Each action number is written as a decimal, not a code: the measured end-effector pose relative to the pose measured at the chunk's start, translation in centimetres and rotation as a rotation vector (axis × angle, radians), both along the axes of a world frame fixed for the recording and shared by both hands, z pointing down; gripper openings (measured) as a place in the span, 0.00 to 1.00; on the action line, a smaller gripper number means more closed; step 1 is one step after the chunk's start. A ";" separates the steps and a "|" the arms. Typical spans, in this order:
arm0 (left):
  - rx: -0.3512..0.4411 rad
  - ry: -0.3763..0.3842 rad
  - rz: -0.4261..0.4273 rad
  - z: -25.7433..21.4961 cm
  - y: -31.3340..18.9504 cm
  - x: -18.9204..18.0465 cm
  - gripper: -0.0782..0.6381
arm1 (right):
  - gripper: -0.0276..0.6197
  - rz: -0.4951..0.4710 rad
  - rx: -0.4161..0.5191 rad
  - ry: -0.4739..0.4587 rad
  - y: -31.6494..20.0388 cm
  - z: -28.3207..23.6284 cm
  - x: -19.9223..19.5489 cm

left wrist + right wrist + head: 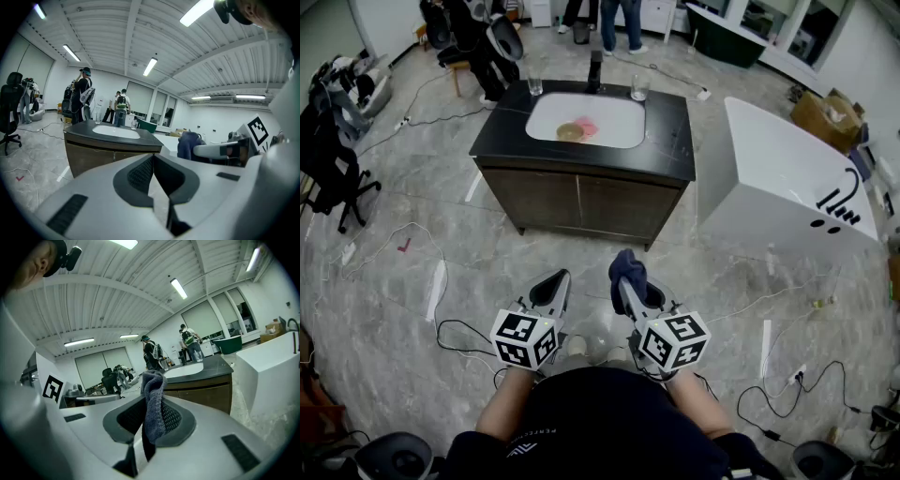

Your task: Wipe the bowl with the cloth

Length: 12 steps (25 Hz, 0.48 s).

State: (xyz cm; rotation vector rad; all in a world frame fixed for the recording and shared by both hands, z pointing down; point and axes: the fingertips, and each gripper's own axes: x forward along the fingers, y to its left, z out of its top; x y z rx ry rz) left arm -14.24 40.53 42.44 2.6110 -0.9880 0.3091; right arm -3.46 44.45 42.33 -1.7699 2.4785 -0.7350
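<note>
A tan bowl (571,132) lies in the white basin (614,127) of a black-topped cabinet, a few steps ahead across the floor, with a pink item (587,126) beside it. My right gripper (625,284) is shut on a dark blue cloth (627,267), whose bunched end sticks up past the fingertips; the right gripper view shows the cloth (152,404) pinched between the jaws. My left gripper (557,279) hangs level beside it, shut with nothing in it; in the left gripper view its jaws (153,157) meet. Both grippers are far short of the cabinet.
Two glasses (534,85) (639,87) and a black faucet (595,70) stand on the countertop. A white tub (787,183) sits to the right. Cables (422,244) trail over the marble floor. An office chair (333,169) is at left, and people stand beyond the cabinet.
</note>
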 end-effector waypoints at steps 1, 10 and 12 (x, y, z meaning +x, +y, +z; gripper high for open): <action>-0.003 -0.003 0.000 0.1 0.0 0.0 0.12 | 0.14 0.000 -0.004 -0.011 0.0 0.1 0.0; -0.032 0.032 0.006 0.4 -0.3 0.0 0.12 | 0.14 -0.003 -0.026 -0.080 -0.4 0.2 -0.3; -0.034 0.034 0.011 0.4 -0.5 -0.2 0.12 | 0.14 0.004 -0.027 -0.079 -0.7 0.2 -0.4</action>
